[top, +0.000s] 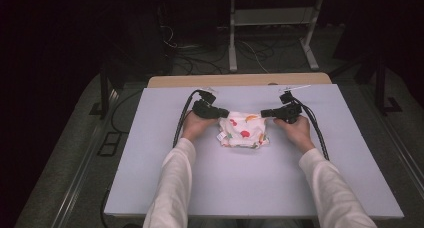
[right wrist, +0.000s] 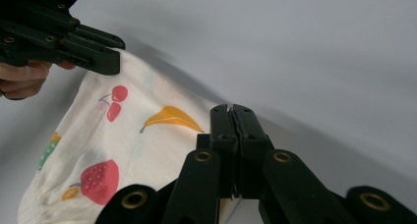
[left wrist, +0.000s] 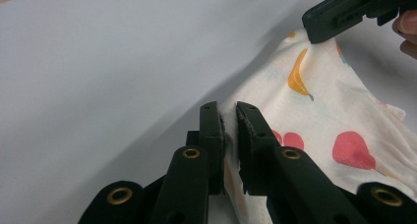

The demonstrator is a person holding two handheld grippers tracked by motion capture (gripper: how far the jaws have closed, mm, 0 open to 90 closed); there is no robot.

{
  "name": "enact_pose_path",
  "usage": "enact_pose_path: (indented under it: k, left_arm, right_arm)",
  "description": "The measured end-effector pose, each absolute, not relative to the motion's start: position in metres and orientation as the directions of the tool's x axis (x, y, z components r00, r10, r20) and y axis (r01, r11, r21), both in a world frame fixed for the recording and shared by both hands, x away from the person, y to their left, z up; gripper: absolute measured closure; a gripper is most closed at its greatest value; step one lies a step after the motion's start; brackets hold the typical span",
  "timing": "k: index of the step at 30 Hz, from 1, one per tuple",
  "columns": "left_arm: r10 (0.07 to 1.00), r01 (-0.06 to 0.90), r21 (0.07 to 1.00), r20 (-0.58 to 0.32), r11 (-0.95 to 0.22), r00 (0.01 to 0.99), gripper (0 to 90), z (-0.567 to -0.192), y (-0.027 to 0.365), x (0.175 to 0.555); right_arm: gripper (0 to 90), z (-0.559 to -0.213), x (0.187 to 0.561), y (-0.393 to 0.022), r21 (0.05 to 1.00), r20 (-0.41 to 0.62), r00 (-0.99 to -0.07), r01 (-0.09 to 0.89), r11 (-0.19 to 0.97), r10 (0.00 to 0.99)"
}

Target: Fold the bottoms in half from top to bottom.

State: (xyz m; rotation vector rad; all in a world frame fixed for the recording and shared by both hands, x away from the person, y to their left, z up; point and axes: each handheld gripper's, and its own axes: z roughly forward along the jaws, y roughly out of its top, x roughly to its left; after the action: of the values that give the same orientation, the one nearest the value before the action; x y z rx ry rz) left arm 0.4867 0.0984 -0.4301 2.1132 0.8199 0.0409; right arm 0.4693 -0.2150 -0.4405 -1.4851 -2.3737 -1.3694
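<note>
So both sets of jaws are pinched down on the same piece of fabric, one at each far corner. The left gripper (left wrist: 229, 117) has its jaws nearly together with a thin fold of the fruit-print cloth (left wrist: 324, 111) caught between the pads, and the right gripper (right wrist: 232, 117) is clamped tight too, jaws pressed flat with the cloth edge running out from under them. From above you can see why: the two corners are lifted and pulled apart a bit, so the cloth (top: 244, 130) hangs taut between the grippers (top: 223, 113) (top: 266, 113) along its far edge while the near part sags and bunches on the table (top: 150, 153). My guess is that's a setup for spreading it out or folding it over, since holding both corners keeps the edge straight and stops it twisting. Past the jaws in each gripper view you get the other gripper biting the opposite corner, with fingers (right wrist: 22, 79) wrapped on its handle. As for writing, there's a small white tag (top: 220, 136) sticking out of the cloth's side nearest the left gripper, but it's way too small to read. No brand anywhere, just cherries, strawberries and banana-looking prints.
</note>
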Motion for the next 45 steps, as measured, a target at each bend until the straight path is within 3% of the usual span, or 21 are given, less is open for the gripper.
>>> enact_pose_path:
  k: [5,13,19,25,29,33,37,45]
  left_arm:
    - [0.570,0.563,0.725,-0.285,-0.398,0.771,77.8,-0.433,0.099,0.487]
    - [0.604,0.573,0.729,-0.278,-0.374,0.747,42.1,-0.437,0.094,0.479]
    - [0.612,0.590,0.734,-0.305,-0.337,0.730,30.9,-0.438,0.093,0.476]
    - [0.615,0.575,0.737,-0.279,-0.355,0.738,13.2,-0.436,0.093,0.471]
    - [0.616,0.567,0.745,-0.273,-0.352,0.739,6.0,-0.431,0.094,0.468]
    - [0.618,0.559,0.748,-0.258,-0.359,0.743,0.4,-0.426,0.095,0.466]
    - [0.620,0.551,0.758,-0.253,-0.350,0.743,0.0,-0.421,0.099,0.461]
    - [0.618,0.529,0.771,-0.231,-0.356,0.752,0.0,-0.412,0.110,0.450]
  right_arm:
    - [84.0,-0.444,0.469,-0.215,0.653,0.460,-0.542,0.743,0.146,0.703]
    - [61.4,-0.441,0.465,-0.213,0.684,0.444,-0.572,0.714,0.151,0.690]
    - [46.1,-0.438,0.460,-0.212,0.701,0.424,-0.584,0.696,0.157,0.693]
    - [26.8,-0.432,0.454,-0.217,0.710,0.397,-0.596,0.681,0.178,0.698]
    - [17.0,-0.428,0.449,-0.221,0.714,0.368,-0.600,0.671,0.197,0.711]
    - [12.5,-0.424,0.445,-0.226,0.717,0.367,-0.602,0.668,0.196,0.709]
    - [0.8,-0.423,0.443,-0.228,0.695,0.376,-0.589,0.690,0.202,0.715]
    - [0.0,-0.418,0.433,-0.234,0.703,0.371,-0.594,0.681,0.202,0.714]
